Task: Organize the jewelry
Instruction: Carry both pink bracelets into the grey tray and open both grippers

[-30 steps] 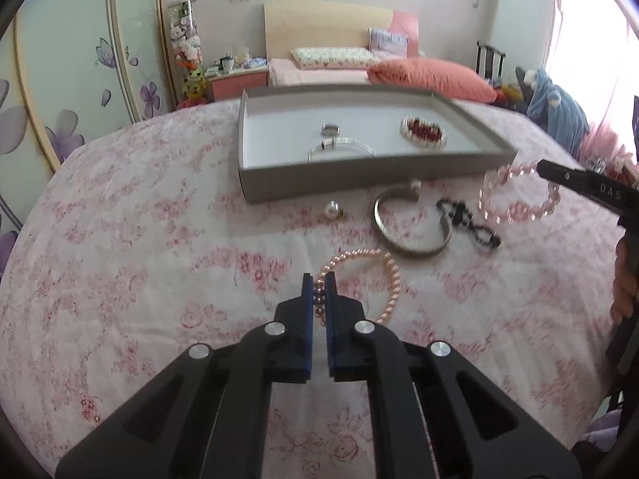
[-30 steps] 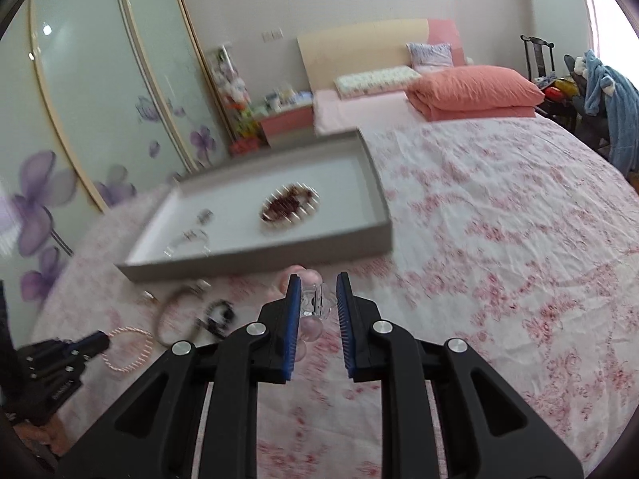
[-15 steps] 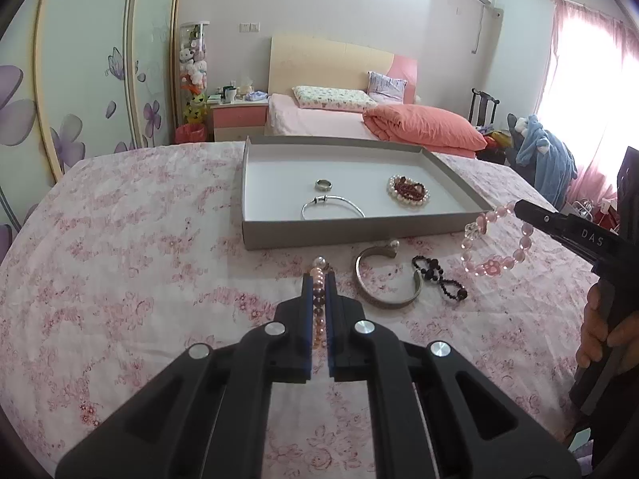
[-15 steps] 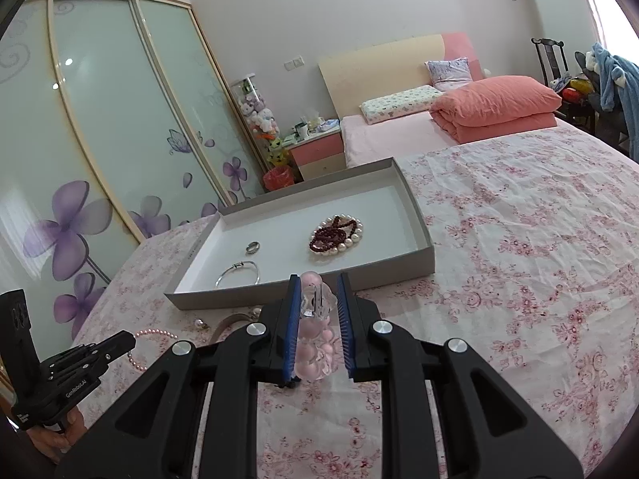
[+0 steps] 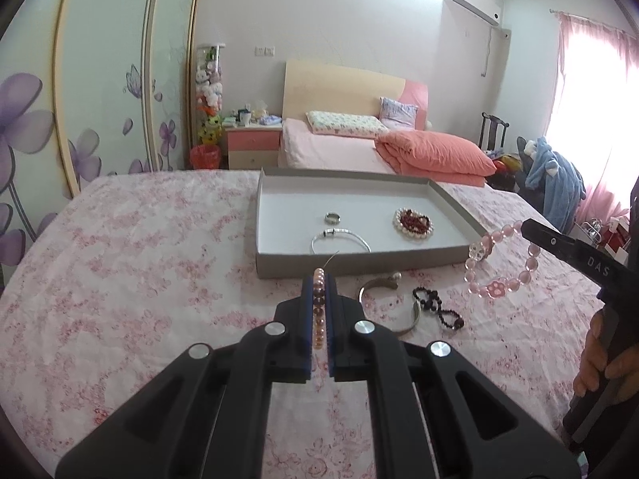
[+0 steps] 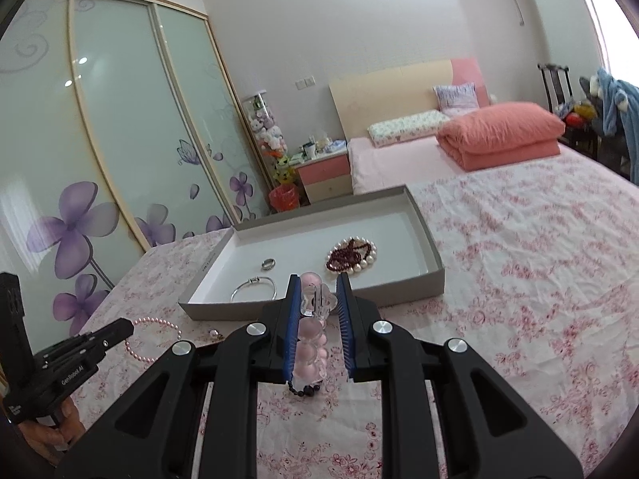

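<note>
Both bracelets lifted clear of the floral bed for carrying: left hand-held gripper clenched on pearl bracelet, right hand-held gripper clamping pink bead bracelet, grey tray waiting at twelve o'clock.

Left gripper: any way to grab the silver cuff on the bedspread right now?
Probably not: the left gripper is shut on the pearl bracelet. The silver cuff lies uncovered nearby, so it's reachable after dropping the pearls in the tray.
</note>
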`<state>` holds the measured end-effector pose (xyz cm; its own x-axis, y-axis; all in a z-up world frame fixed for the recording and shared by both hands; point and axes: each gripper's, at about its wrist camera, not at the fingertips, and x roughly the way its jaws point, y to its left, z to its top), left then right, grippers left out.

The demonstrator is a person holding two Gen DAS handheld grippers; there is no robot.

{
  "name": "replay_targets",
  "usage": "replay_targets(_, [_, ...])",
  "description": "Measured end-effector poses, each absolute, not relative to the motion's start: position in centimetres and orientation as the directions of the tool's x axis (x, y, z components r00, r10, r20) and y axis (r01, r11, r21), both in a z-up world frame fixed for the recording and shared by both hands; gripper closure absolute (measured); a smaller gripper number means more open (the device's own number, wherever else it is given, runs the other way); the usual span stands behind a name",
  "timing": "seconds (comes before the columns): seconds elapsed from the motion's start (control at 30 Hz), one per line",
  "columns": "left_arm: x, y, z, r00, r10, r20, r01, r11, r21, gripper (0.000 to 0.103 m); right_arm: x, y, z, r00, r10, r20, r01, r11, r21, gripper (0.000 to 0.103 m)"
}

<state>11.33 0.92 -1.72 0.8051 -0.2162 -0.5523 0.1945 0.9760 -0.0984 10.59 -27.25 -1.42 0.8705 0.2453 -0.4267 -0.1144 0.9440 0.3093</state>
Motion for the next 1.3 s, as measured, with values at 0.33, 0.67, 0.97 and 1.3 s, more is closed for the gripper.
replay_targets(0.33, [10.6, 0.0, -0.2, 0.849, -0.182, -0.495, 0.179, 0.982, -0.054, 0.097, 9.5, -26.0, -0.2, 0.907, 0.184, -0.379, -0.103, 0.969, 0.224, 0.084])
replay_targets(0.67, [10.6, -1.7, 1.1, 0.879, -0.151, -0.452, 0.164, 0.986, -0.011, 0.097, 9.2, -25.1, 1.2, 0.934, 0.140, -0.328, -0.093, 0.984, 0.155, 0.084])
replay_targets(0.97, [11.3, -2.5, 1.9, 0.891, -0.136, -0.433, 0.154, 0.988, 0.008, 0.097, 9.0, -24.5, 2.4, 0.953, 0.118, -0.280, -0.089, 0.989, 0.116, 0.084])
replay_targets(1.3, [12.4, -2.5, 2.1, 0.893, -0.136, -0.429, 0.152, 0.988, 0.003, 0.097, 9.6, -24.3, 3.4, 0.960, 0.112, -0.258, -0.087, 0.991, 0.106, 0.084])
